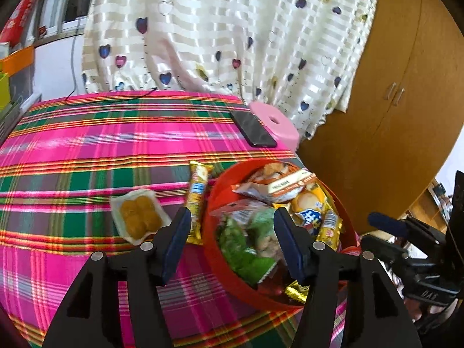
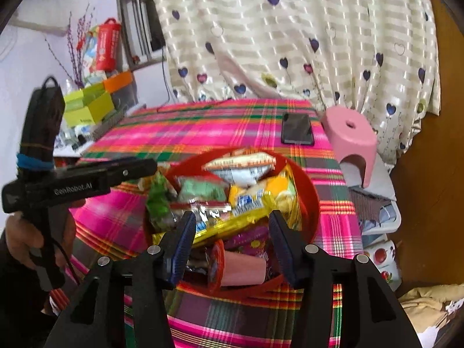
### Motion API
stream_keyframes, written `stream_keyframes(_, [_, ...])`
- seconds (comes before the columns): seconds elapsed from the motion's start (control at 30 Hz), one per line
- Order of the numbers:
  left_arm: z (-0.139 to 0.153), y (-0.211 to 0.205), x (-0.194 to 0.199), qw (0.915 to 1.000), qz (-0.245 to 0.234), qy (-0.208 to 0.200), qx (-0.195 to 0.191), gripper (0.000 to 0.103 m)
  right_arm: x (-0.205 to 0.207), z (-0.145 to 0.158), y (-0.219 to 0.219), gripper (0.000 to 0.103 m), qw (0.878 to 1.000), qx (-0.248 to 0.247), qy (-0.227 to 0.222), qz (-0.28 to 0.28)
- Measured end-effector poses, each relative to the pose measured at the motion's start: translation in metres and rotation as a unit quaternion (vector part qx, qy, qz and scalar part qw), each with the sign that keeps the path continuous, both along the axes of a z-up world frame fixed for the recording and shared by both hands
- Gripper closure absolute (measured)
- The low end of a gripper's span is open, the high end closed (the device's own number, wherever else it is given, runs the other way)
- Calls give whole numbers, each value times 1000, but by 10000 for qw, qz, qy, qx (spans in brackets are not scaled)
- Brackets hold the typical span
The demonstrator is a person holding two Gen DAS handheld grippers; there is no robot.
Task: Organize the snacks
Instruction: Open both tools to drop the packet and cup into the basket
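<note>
A red bowl full of snack packets stands on the plaid tablecloth; it also shows in the right wrist view. A long yellow snack bar and a clear pack of round yellow pastries lie on the cloth left of the bowl. My left gripper is open and empty above the bowl's left rim. My right gripper is open and empty above the bowl's near side, over a yellow packet and a pink cup.
A black phone lies at the table's far right edge, next to a pink stool. A heart-patterned curtain hangs behind. Boxes stand at the far left. A wooden cabinet is on the right.
</note>
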State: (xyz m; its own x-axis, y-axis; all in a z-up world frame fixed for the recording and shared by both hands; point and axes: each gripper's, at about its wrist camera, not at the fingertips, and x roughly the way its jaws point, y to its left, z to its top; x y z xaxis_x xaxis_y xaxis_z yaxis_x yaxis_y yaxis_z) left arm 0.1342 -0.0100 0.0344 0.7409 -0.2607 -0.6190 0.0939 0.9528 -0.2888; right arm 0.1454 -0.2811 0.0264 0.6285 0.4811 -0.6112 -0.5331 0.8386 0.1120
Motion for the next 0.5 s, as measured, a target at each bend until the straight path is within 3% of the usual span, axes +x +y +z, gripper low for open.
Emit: stream_keyframes(0.5, [-25,62,-7,9946,881,543,-52,43,-2,17,34,52,9998,103,-26,142])
